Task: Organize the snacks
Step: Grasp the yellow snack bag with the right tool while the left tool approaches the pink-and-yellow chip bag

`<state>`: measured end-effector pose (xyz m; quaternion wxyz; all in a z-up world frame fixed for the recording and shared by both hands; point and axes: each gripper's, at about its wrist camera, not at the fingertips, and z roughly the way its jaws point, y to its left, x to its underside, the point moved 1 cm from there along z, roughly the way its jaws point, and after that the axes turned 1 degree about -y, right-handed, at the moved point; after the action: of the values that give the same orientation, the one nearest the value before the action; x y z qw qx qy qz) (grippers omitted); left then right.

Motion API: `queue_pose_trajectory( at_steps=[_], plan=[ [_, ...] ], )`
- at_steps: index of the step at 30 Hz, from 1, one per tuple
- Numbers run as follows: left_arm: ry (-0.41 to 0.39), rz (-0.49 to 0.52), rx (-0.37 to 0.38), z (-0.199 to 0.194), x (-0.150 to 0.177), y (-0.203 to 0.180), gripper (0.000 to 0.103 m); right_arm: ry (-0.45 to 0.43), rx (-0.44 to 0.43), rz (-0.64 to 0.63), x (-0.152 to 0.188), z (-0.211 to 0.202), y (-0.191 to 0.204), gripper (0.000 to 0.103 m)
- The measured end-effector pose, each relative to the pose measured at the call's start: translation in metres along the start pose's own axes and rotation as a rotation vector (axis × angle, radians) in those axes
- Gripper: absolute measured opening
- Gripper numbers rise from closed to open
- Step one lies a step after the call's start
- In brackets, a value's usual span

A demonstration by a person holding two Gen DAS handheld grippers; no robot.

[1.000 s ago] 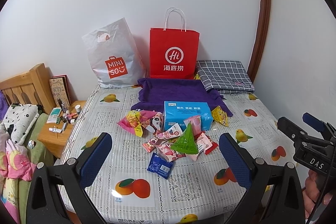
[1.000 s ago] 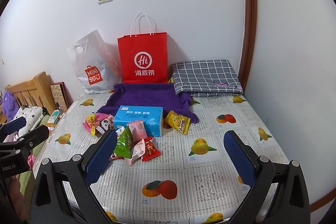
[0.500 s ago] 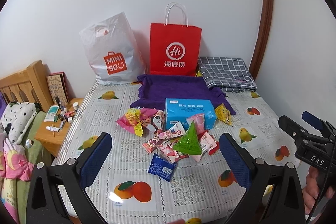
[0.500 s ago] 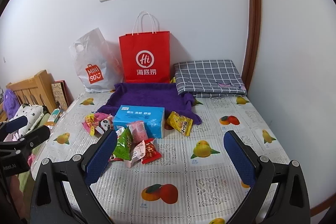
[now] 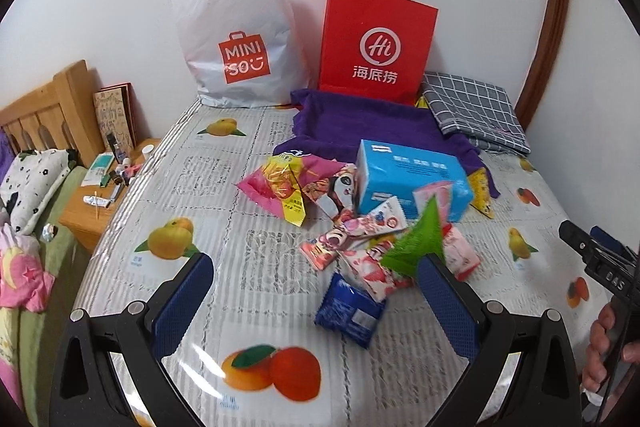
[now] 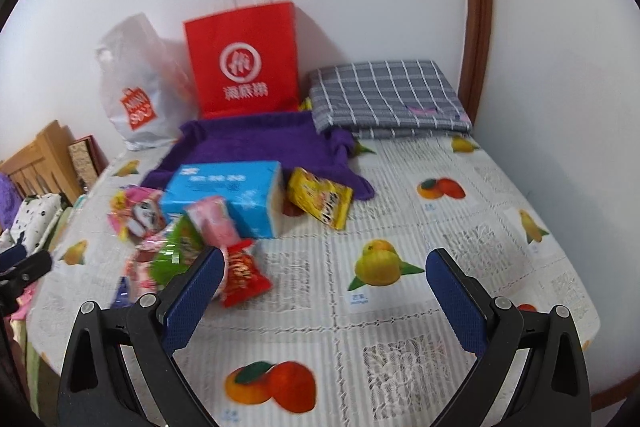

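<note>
A heap of snack packets lies mid-table: a green packet (image 5: 416,243), a dark blue packet (image 5: 349,307), pink packets (image 5: 288,183), a red packet (image 6: 242,275) and a yellow packet (image 6: 320,197), around a blue box (image 5: 408,177). A purple cloth tray (image 5: 360,125) sits behind them, before a red paper bag (image 5: 376,43) and a white MINISO bag (image 5: 240,35). My left gripper (image 5: 316,291) is open and empty, just short of the blue packet. My right gripper (image 6: 324,291) is open and empty, right of the heap.
A folded grey checked cloth (image 5: 474,109) lies at the back right. A wooden nightstand (image 5: 104,195) with small items and a bed headboard (image 5: 40,111) stand left of the table. The fruit-print tablecloth (image 6: 400,307) covers the table.
Both grippers have moved forward and down toward the snack heap, which now looks larger. The right wrist view is blurred by motion. Both stay open.
</note>
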<state>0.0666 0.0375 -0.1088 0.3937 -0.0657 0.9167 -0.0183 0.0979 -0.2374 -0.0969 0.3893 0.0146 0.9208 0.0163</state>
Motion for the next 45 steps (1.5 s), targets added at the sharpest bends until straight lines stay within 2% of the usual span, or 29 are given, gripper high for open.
queue_pose_trajectory(
  at_steps=[9,22,30,34,36,37,39,42,43,45],
  plan=[
    [0.058,-0.024,-0.014,0.047,-0.008,0.009,0.102,0.077,0.005,0.029,-0.015,0.078,-0.022,0.093],
    [0.112,-0.049,-0.053,0.091,-0.015,0.028,0.102,0.141,-0.046,-0.014,-0.042,0.166,-0.008,0.091],
    [0.113,-0.067,-0.011,0.103,-0.017,0.041,0.102,0.173,-0.034,-0.046,-0.047,0.198,-0.002,0.09],
    [0.137,-0.063,-0.024,0.113,-0.016,0.044,0.102,0.186,-0.061,-0.034,-0.049,0.208,-0.003,0.09],
    [0.14,-0.067,-0.021,0.116,-0.017,0.044,0.102,0.195,-0.081,-0.002,-0.049,0.212,-0.006,0.084],
    [0.138,-0.068,-0.016,0.117,-0.018,0.044,0.102,0.206,-0.101,0.005,-0.048,0.215,-0.006,0.076],
    [0.134,-0.069,-0.012,0.12,-0.019,0.046,0.102,0.216,-0.141,0.025,-0.046,0.216,-0.008,0.072],
    [0.134,-0.069,-0.017,0.125,-0.025,0.049,0.102,0.182,-0.121,-0.012,-0.047,0.206,-0.007,0.061],
    [0.131,-0.074,-0.018,0.126,-0.027,0.051,0.102,0.176,-0.116,-0.027,-0.047,0.202,-0.006,0.053],
    [0.116,-0.098,-0.011,0.126,-0.035,0.054,0.102,0.167,-0.12,-0.038,-0.046,0.194,-0.007,0.053]
  ],
)
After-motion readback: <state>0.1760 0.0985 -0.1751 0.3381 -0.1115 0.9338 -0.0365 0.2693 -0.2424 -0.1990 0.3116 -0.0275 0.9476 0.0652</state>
